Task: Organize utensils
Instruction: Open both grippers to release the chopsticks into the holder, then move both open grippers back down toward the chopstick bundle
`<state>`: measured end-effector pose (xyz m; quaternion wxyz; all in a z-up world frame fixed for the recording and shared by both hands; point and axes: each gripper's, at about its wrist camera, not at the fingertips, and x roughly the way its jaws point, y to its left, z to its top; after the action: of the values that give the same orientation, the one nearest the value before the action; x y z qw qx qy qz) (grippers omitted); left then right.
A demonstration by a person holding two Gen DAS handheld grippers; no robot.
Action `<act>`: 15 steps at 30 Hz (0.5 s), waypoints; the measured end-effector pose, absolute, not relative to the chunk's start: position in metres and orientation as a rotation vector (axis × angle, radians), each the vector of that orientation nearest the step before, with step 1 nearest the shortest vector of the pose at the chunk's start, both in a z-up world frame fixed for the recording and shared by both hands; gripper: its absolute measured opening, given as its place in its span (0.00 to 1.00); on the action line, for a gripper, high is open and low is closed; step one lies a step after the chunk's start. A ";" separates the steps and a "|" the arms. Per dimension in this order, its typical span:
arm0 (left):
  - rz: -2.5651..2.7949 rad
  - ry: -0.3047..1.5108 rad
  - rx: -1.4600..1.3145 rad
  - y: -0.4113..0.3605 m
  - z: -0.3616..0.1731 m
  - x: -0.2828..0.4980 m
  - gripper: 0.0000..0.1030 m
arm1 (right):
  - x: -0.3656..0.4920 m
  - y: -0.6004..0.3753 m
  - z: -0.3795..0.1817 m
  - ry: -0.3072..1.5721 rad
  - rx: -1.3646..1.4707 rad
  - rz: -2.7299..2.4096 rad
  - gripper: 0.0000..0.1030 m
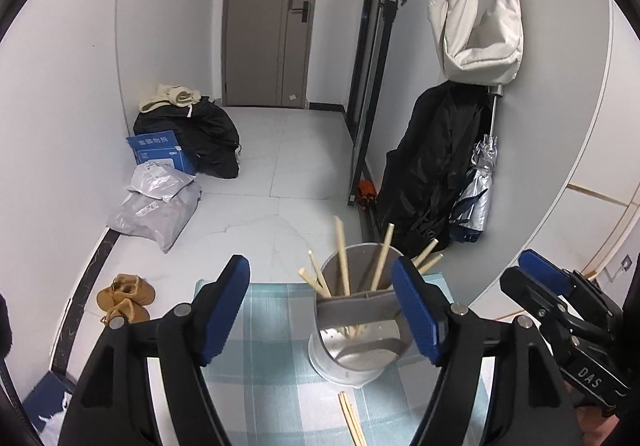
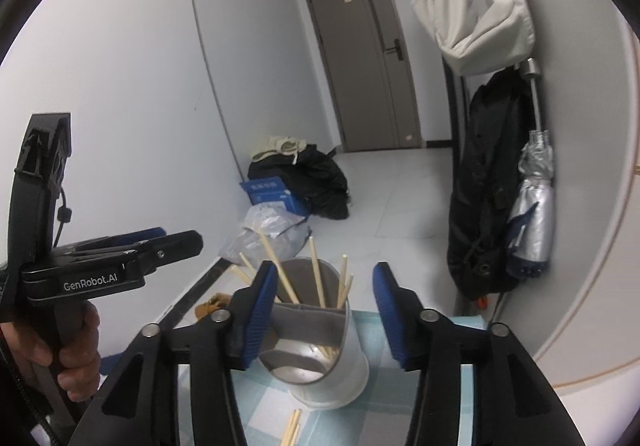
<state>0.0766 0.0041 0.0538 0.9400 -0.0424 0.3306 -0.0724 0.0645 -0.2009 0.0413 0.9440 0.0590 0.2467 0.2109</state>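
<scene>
A metal utensil holder [image 1: 360, 358] with a grey divider stands on a blue-and-white checked cloth [image 1: 272, 326]. Several wooden chopsticks [image 1: 342, 250] lean inside it. A loose pair of chopsticks [image 1: 352, 422] lies on the cloth in front of it. My left gripper [image 1: 320, 270] is open, its blue pads on either side of the holder without touching it. My right gripper [image 2: 325, 272] is open too, straddling the same holder [image 2: 344, 362] and its chopsticks [image 2: 316, 270]. Each gripper shows in the other's view: the right gripper [image 1: 520, 270] and the left gripper [image 2: 188, 240].
A person's hand [image 2: 72, 358] holds the left gripper's handle. On the floor beyond the cloth lie brown shoes [image 1: 124, 296], grey parcels [image 1: 160, 206] and a black bag [image 1: 212, 134]. A black coat [image 1: 436, 166] and a folded umbrella [image 1: 480, 186] hang at the right wall.
</scene>
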 end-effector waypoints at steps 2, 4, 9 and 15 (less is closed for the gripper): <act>-0.136 0.667 -0.096 0.005 0.054 0.067 0.68 | 0.055 -0.204 0.044 0.503 0.133 0.413 0.61; -0.129 0.658 -0.098 0.005 0.054 0.060 0.71 | 0.045 -0.207 0.046 0.498 0.145 0.407 0.64; -0.116 0.637 -0.098 0.002 0.052 0.039 0.80 | 0.021 -0.210 0.045 0.464 0.133 0.371 0.75; -0.090 0.619 -0.078 0.000 0.039 0.015 0.85 | 0.000 -0.216 0.030 0.462 0.141 0.337 0.79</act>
<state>0.0152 -0.0003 0.0391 0.9507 -0.0385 0.3046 -0.0445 -0.0002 -0.2158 0.0299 0.9570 0.0697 0.2277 0.1659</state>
